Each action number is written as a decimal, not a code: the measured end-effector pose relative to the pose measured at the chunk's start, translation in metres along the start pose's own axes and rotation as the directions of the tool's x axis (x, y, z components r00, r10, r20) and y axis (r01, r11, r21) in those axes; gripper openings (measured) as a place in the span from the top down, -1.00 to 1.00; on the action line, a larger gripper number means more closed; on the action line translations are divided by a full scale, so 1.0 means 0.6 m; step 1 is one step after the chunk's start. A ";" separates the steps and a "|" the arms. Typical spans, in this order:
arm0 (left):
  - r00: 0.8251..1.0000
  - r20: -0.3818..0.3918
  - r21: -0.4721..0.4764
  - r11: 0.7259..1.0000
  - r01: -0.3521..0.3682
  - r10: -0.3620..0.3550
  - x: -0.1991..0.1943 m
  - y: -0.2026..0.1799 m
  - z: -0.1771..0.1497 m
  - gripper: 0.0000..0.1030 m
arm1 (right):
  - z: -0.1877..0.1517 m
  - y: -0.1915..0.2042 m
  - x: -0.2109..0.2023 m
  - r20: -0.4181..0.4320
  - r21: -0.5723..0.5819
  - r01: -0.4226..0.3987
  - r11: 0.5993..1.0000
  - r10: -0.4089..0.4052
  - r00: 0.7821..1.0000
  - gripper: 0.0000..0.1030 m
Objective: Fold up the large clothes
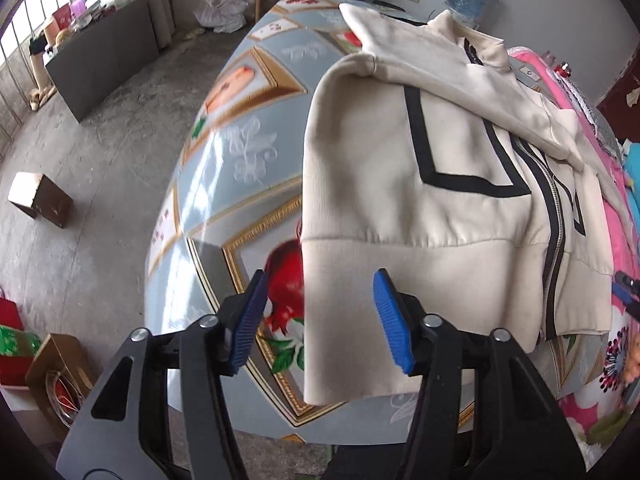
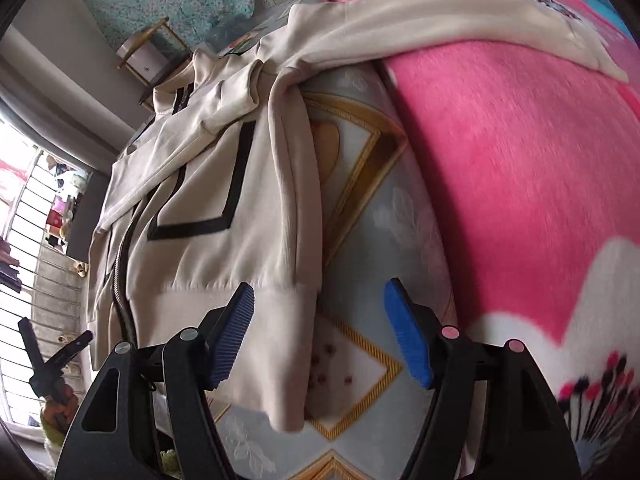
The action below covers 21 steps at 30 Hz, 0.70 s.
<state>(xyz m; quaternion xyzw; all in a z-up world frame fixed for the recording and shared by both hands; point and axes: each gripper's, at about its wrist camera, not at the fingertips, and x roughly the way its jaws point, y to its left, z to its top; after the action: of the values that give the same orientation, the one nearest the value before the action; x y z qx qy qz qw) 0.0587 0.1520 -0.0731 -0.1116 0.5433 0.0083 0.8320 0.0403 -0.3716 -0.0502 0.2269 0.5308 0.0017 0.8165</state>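
A cream zip jacket (image 1: pixel 432 208) with black trim lies on the patterned worktop (image 1: pixel 248 152), one sleeve folded across its chest and the other trailing onto a pink blanket (image 2: pixel 520 168). The left gripper (image 1: pixel 320 320) hovers over the ribbed hem at one corner, fingers apart and gripping nothing. The right gripper (image 2: pixel 320 332) stands wide at the opposite hem corner, empty too.

The jacket (image 1: pixel 400 184) is cream with black stripes and a black-edged zip. The worktop (image 1: pixel 240 128) cover is pale blue with gold frames and red fruit. The blanket (image 2: pixel 520 160) is pink with white flowers. The tongs (image 1: pixel 320 320) have blue pads on black arms.
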 end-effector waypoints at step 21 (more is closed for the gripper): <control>0.951 0.302 0.149 0.989 0.014 -0.059 -0.210 -0.043 -0.026 0.93 | -0.044 0.073 -0.159 0.104 -0.131 -0.159 0.979 0.173 0.979 0.90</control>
<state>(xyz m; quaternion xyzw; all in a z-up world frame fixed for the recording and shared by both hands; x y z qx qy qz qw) -0.0033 0.1375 0.0395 -0.0582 0.4051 -0.0296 0.9120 -0.0137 -0.3459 0.0398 0.2199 0.4612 0.0893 0.8550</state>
